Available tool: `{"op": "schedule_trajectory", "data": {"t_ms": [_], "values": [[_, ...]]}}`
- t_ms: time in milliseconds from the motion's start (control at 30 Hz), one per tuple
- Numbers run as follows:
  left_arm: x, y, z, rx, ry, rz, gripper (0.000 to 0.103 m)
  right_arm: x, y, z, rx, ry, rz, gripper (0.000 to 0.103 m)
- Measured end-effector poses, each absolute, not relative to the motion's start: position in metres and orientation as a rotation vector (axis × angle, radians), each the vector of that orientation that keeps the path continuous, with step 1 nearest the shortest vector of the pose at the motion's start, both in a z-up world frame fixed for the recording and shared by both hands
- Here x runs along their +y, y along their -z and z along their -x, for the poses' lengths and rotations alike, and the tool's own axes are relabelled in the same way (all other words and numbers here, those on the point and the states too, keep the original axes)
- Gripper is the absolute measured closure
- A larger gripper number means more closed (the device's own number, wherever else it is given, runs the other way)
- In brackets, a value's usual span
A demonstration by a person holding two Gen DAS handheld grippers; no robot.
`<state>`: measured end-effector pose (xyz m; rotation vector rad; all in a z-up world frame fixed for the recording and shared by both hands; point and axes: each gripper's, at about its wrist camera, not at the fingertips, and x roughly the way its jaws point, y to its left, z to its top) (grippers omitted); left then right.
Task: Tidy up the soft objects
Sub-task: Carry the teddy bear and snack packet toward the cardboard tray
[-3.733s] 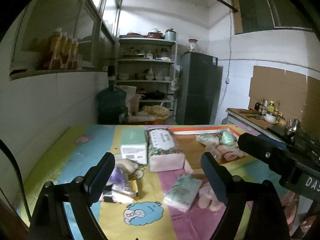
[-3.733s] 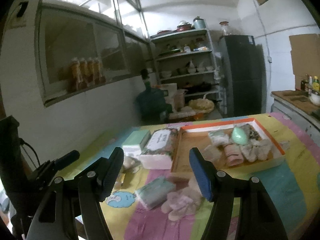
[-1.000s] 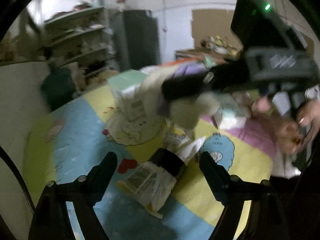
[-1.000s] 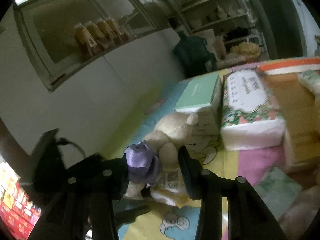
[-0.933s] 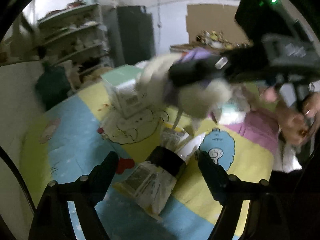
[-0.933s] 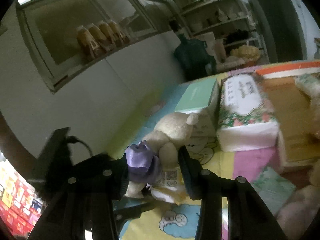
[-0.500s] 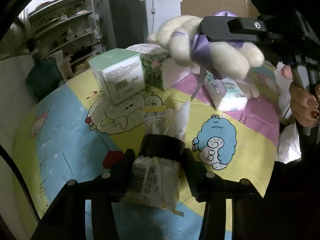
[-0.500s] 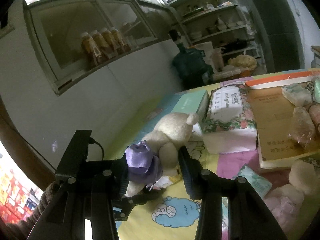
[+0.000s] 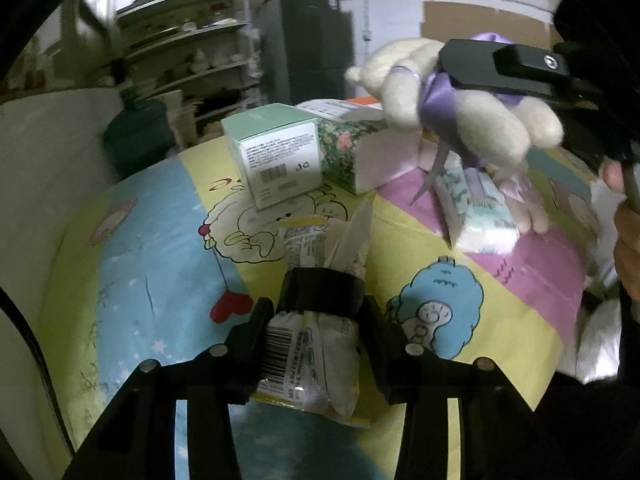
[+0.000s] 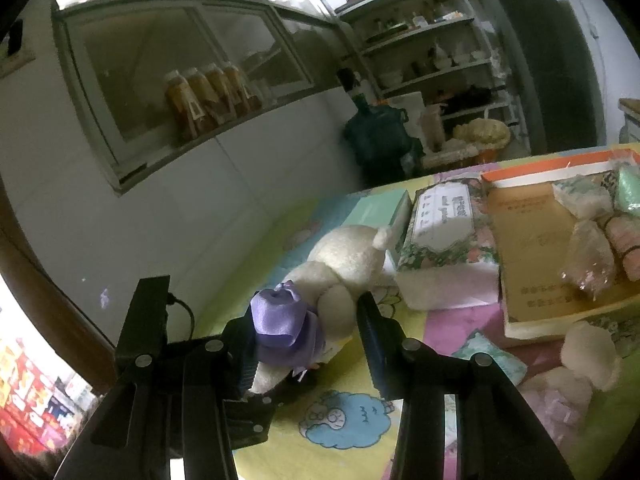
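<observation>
Holding the teddy bear [image 10: 344, 264] up over the table [image 9: 132, 248], the right claw [image 10: 306, 334] could drop it, while the left claw [image 9: 320, 312], just closing, squeezes a slippery packet [image 9: 316, 360].

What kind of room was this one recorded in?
Most likely a home kitchen or pantry: open shelves stacked with bowls and pots, a dark fridge, and a big water jug on the floor.
</observation>
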<state>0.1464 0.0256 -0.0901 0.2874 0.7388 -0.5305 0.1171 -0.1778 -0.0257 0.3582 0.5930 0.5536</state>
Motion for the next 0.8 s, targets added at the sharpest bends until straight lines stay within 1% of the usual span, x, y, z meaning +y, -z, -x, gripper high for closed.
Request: {"op": "schedule_trajectory", "data": {"t_ms": [367, 800], "values": [[0.02, 0.08, -0.139, 0.722, 0.386, -0.171, 0.059, -0.187, 0.019, -0.109, 0.566, -0.535, -0.337, 0.058], [0.0, 0.035, -0.114, 0.624, 0.28, -0.013, 0.059, -0.212, -0.003, -0.097, 0.503, -0.52, -0.295, 0.058]]}}
